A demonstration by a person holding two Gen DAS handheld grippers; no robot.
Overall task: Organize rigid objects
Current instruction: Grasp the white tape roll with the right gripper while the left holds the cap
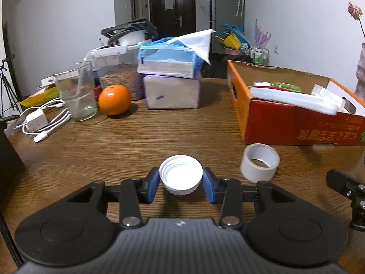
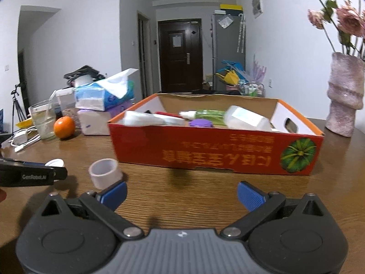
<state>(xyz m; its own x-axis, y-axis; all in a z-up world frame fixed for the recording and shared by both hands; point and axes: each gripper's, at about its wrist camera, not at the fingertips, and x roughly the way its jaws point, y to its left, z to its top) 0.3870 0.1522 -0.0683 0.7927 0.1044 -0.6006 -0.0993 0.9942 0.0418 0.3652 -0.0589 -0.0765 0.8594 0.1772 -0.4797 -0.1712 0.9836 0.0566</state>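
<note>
the left gripper (image 1: 180,181) pinches a round white ribbed plastic cap (image 1: 180,177) by its rim, ready for the red cardboard box (image 2: 205,153); the right gripper (image 2: 181,194) gapes wide, empty
</note>
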